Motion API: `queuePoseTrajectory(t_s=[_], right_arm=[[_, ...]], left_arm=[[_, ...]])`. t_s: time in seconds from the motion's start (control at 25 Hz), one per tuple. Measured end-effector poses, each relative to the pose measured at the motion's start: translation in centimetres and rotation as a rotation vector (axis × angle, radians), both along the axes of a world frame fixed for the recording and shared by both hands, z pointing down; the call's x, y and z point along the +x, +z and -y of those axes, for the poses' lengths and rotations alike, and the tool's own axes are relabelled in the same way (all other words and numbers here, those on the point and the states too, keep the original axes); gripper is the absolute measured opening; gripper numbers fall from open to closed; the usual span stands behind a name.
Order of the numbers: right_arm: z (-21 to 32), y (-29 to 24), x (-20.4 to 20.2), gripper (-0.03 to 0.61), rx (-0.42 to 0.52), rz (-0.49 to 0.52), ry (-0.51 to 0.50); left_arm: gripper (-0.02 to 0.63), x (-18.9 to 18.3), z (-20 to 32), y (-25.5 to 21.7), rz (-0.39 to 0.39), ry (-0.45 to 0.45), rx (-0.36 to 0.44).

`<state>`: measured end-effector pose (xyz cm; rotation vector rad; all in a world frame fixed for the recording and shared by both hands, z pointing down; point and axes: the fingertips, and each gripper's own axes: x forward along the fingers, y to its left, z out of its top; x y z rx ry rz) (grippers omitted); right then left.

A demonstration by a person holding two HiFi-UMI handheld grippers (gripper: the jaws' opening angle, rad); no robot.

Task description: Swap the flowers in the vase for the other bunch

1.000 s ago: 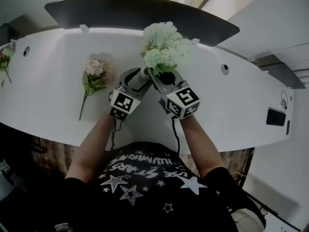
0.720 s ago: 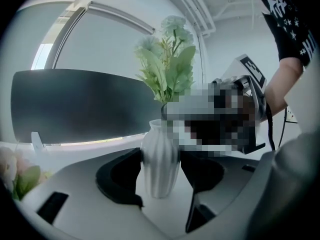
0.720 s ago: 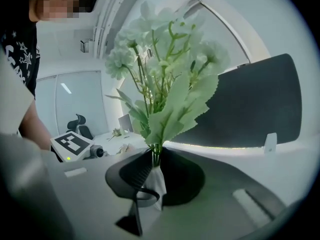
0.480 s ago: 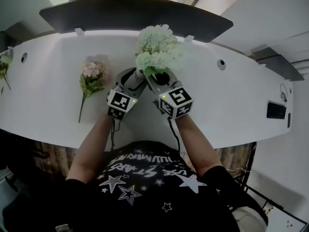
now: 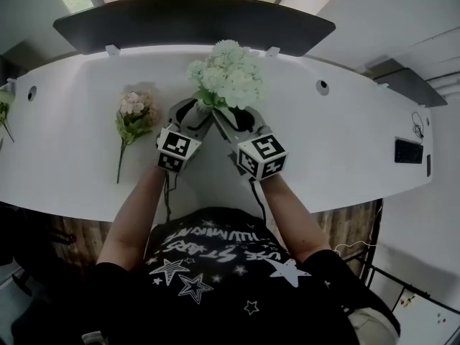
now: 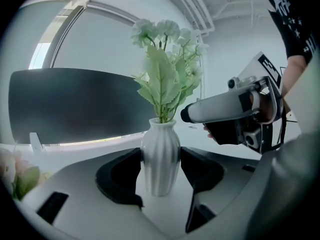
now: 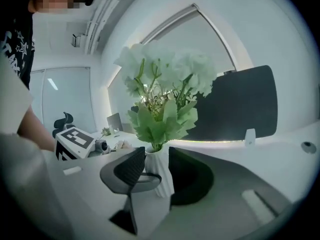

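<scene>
A pale green and white bunch (image 5: 228, 77) stands in a white ribbed vase (image 6: 160, 159) on the white desk (image 5: 338, 157). My left gripper (image 6: 161, 176) is shut on the vase's belly, both black pads against its sides. My right gripper (image 7: 156, 159) has the vase's neck (image 7: 159, 174) and the stems between its jaws; they have just been opening and no longer pinch the stems. In the head view both grippers (image 5: 198, 117) (image 5: 233, 121) meet under the blooms, which hide the vase. A pink bunch (image 5: 133, 113) lies flat to the left.
A black monitor (image 5: 194, 24) lines the desk's back edge behind the vase. More flowers (image 5: 3, 113) lie at the far left end. A dark device (image 5: 407, 151) sits at the right end. The desk's front edge runs just below my hands.
The right gripper's jaws have spread apart round the stems, and it has shifted a little. The green bunch now stands more centred over the vase. The left gripper has kept still.
</scene>
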<state>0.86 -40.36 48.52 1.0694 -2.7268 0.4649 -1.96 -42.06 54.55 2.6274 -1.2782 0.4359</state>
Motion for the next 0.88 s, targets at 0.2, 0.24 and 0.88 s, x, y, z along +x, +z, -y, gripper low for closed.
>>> queuePoseTrajectory(t_s=[0.2, 0.24, 0.88], right_arm=[[-1.1, -0.2, 1.2, 0.144, -0.005, 0.001, 0.047], [-1.2, -0.2, 1.4, 0.144, -0.006, -0.001, 0.057], [-4.1, -1.5, 1.9, 0.01, 0.019, 0.008, 0.204]], left_arm=[[0.258, -0.5, -0.3, 0.0, -0.023, 0.004, -0.02], [0.258, -0.7, -0.4, -0.2, -0.036, -0.001, -0.021], [0.209, -3.0, -5.9, -4.0, -0.181, 0.075, -0.057]])
